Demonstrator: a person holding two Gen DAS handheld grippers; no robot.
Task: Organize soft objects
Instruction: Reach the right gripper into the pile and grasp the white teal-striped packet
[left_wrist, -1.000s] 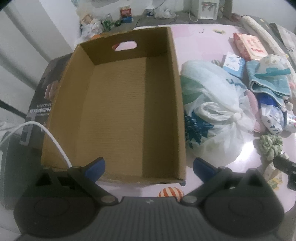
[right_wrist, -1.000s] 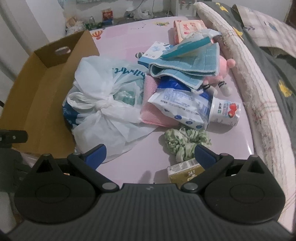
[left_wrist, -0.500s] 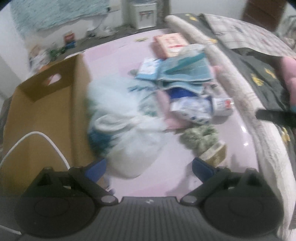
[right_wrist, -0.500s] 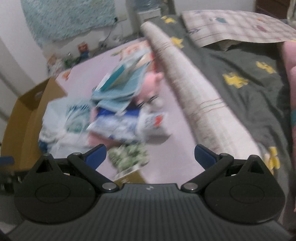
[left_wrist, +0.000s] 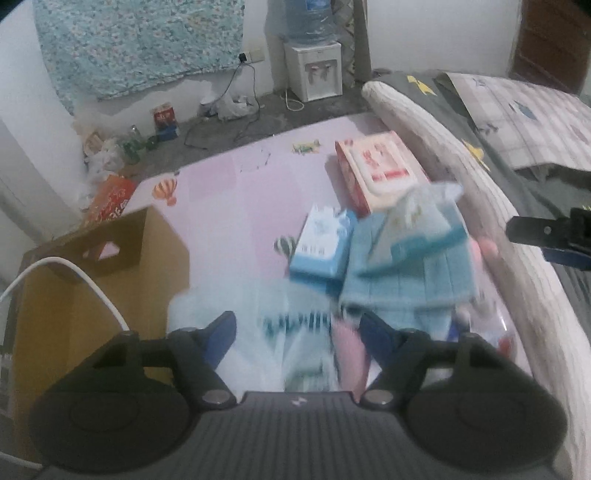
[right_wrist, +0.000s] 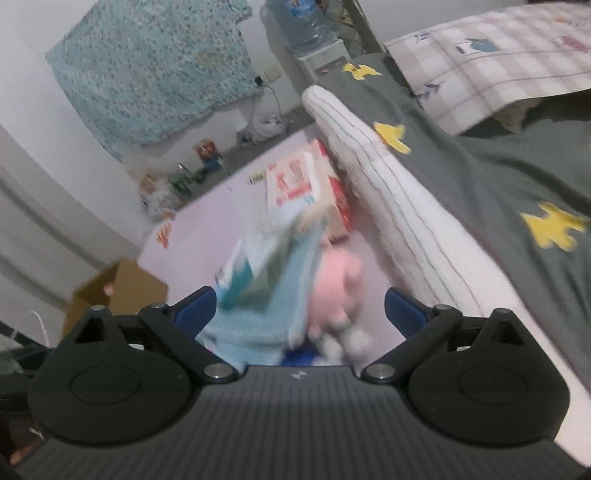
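The soft things lie heaped on the pink mat (left_wrist: 229, 206) on the floor, toward its edge along the mattress (left_wrist: 480, 206), with the cardboard box (left_wrist: 110, 280) at the mat's opposite edge. The folded blue towel (left_wrist: 410, 273) looks light and limp, so I'd pinch it through the thick folded stack rather than by a loose corner. The pink plush toy (right_wrist: 336, 280) beside it should squash easily; its round body seems the safest hold. The white plastic bag (left_wrist: 295, 332) looks slippery and best taken by a bunched part. The left hand-held gripper (left_wrist: 297, 328) is closing, its jaws apart over the bag and not pressing it; the right hand-held gripper (right_wrist: 299, 308) is closing slightly too, jaws wide with towel and toy between them, nothing clamped. Print on the red-and-white pack (left_wrist: 380, 166) and the blue packet (left_wrist: 321, 243) is too blurred to read.
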